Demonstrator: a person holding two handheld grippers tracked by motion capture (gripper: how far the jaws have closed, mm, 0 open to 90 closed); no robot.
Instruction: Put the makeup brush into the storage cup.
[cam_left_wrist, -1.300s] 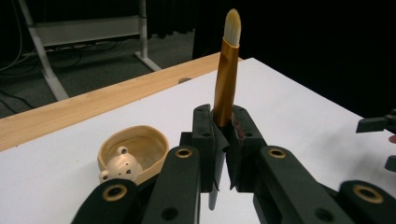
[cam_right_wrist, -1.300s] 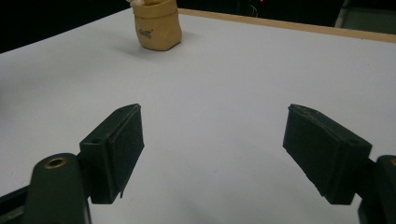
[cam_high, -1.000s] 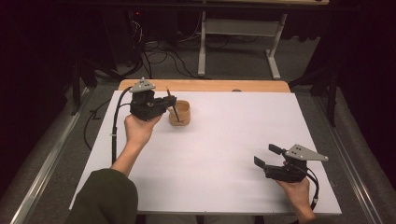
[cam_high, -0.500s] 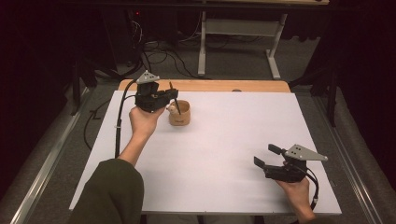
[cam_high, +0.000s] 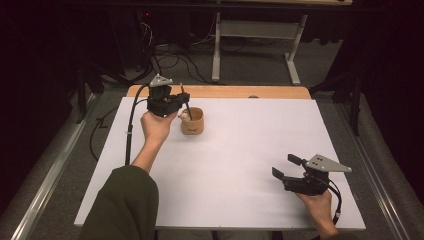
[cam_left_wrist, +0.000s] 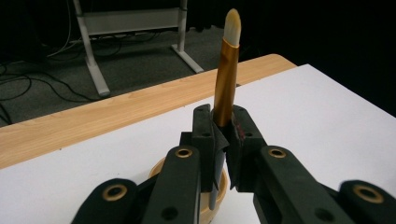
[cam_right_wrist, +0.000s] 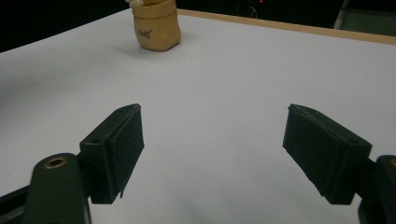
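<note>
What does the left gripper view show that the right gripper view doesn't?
Left gripper view alone: the left gripper shut on a brush with a gold ferrule and pale bristles pointing up, just above the pouch; grey table legs on the floor beyond. Right gripper view alone: the right gripper with jaws wide apart and nothing between them. Both: the tan pouch on the white table with its wooden edge.

The brush's lower end is hidden behind the left claw.

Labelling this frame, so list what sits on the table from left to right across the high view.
Left claw shut on the brush → small tan pot → bare white table → right claw, open.
</note>
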